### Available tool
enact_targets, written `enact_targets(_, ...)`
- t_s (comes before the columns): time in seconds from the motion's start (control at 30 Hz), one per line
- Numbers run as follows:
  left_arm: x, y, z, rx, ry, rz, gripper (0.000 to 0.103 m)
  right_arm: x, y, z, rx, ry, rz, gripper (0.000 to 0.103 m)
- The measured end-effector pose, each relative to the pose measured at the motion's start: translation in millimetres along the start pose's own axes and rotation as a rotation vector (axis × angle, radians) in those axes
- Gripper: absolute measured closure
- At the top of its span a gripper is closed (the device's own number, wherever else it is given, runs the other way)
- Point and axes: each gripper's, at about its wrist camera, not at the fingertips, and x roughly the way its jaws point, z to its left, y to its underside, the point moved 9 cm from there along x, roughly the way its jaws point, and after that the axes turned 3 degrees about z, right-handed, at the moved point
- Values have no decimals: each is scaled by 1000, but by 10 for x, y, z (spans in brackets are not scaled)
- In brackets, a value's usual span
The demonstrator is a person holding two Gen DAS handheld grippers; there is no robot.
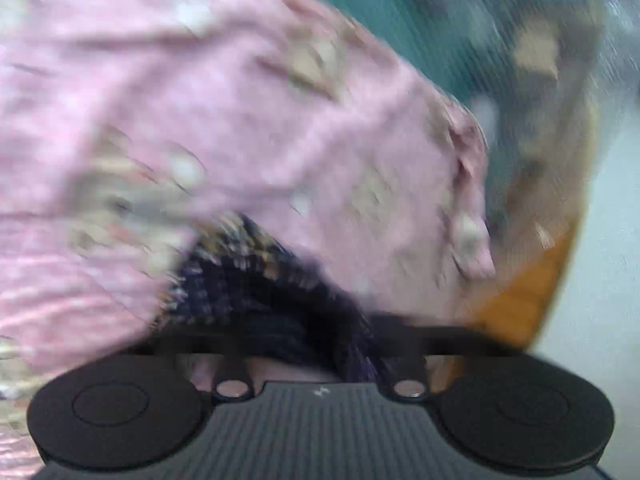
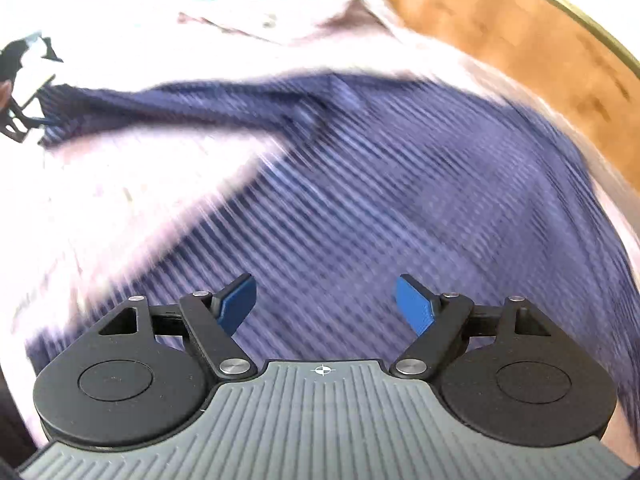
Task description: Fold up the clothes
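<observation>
Right wrist: right gripper (image 2: 325, 304) jaws open above striped shirt (image 2: 380, 184); left's shut (blurred, cloth-hidden).

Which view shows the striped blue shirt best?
The right wrist view: the blue shirt fills it, stripes visible despite blur. The left wrist view shows only a dark blurred fold under pink cloth, perhaps the same shirt.

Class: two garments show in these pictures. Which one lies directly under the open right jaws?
The dark blue striped garment. Its navy ribbed cloth fills the view beneath the right gripper, unlike the pink patterned cloth beside it.
</observation>
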Motion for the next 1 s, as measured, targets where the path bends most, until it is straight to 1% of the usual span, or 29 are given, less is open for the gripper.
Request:
enact_targets(0.03,-100,8,-308,139,38,-8,95,126,-207,106,-5,-8,-11,23)
enact_targets(0.07,-276,60,-713,323,91,-37,95,230,-382,167,3,-7,-17,23)
enact_targets(0.1,-464,149,-1047,505,122,-70,95,319,-515,167,29,-2,-19,23)
enact_targets(0.13,-616,266,-1257,694,109,-99,95,407,-599,132,65,-3,-12,23)
enact_targets(0.17,-589,297,-1167,783,37,-83,94,493,-651,85,104,-9,1,23)
enact_targets(0.2,-532,306,-1019,850,-45,-57,93,578,-703,38,143,-15,15,23)
enact_targets(0.23,-481,311,-871,917,-129,-30,89,682,-713,6,172,-24,40,23)
enact_targets(0.27,-351,181,-578,867,-200,-1,87,798,-689,-13,193,-36,75,23)
enact_targets(0.33,-158,-86,-137,749,-260,-1,85,1006,-607,-20,219,-53,136,23)
enact_targets(0.4,-78,-194,-19,717,-286,-6,81,1110,-529,-14,227,-54,179,25)
enact_targets(0.43,-43,-241,26,705,-298,-9,80,1109,-530,-11,227,-61,184,25)
enact_targets(0.5,27,-334,116,680,-322,-14,73,1037,-590,-4,222,-83,167,25)
enact_targets(0.57,-6,-291,-31,774,-369,-38,45,924,-722,-62,221,-81,117,25)
enact_targets(0.6,-29,-264,-118,827,-393,-51,42,883,-804,-121,230,-70,91,24)
enact_targets(0.63,-51,-236,-206,879,-418,-63,39,867,-889,-192,249,-59,72,24)
enact_targets(0.67,-59,-138,-260,966,-446,-54,37,889,-973,-265,269,-53,59,24)
enact_targets(0.77,-73,195,-409,1244,-531,-12,35,986,-1177,-423,282,-34,26,25)
enact_targets(0.87,31,559,-410,1551,-615,48,34,1119,-1373,-534,246,10,-3,29)
enact_targets(0.9,97,678,-399,1660,-639,63,34,1167,-1431,-584,233,23,-10,33)
enact_targets(0.97,227,783,-390,1759,-647,69,34,1307,-1570,-662,209,44,-10,45)
enact_targets(1.0,292,830,-386,1804,-649,71,35,1374,-1621,-689,197,49,-3,49)
